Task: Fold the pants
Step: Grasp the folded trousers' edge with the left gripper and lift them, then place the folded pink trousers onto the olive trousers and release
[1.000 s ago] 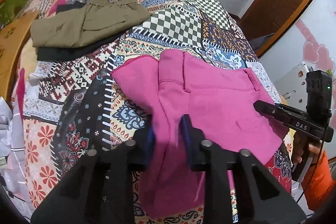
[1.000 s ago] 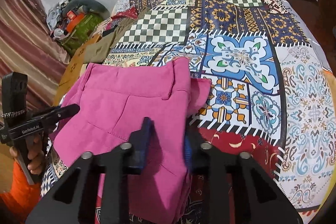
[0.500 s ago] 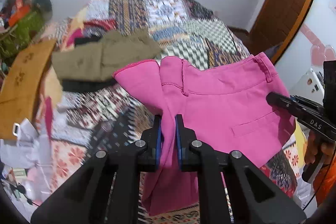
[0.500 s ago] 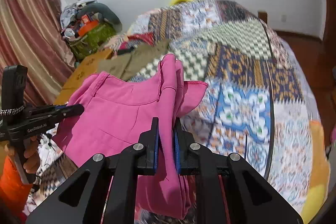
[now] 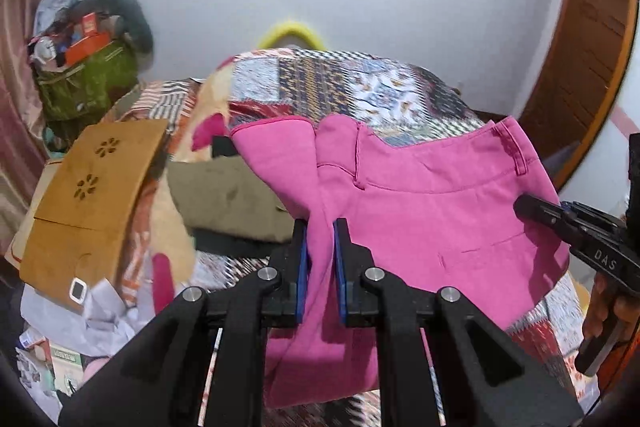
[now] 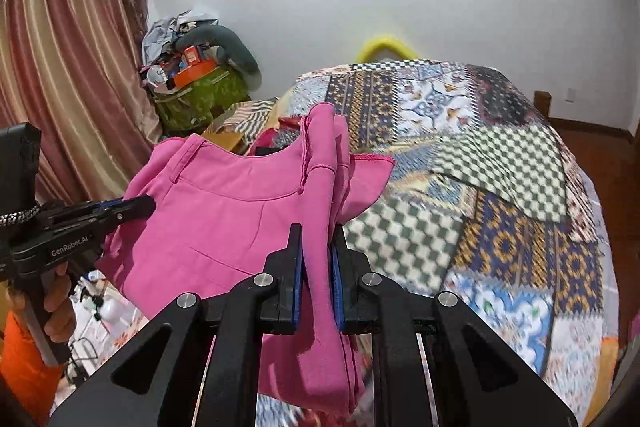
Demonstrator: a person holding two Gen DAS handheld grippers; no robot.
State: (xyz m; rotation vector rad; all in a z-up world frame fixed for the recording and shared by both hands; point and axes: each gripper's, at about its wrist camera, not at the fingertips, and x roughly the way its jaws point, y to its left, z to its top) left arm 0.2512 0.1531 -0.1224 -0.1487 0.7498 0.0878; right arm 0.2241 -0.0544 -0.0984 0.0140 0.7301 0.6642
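At frame centre, the pink pants (image 5: 432,227) are clamped by the left gripper (image 5: 320,255) and the right gripper (image 6: 316,259) above the patchwork bedspread (image 6: 500,187).

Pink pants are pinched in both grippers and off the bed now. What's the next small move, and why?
Probably carry the pink pants forward over the quilt and lower them flat. Both the left gripper and the right gripper are clamped on bunched cloth, and the fabric hangs crumpled between them, so no clean fold can be made in the air. Keep clear of the olive pants on the left.
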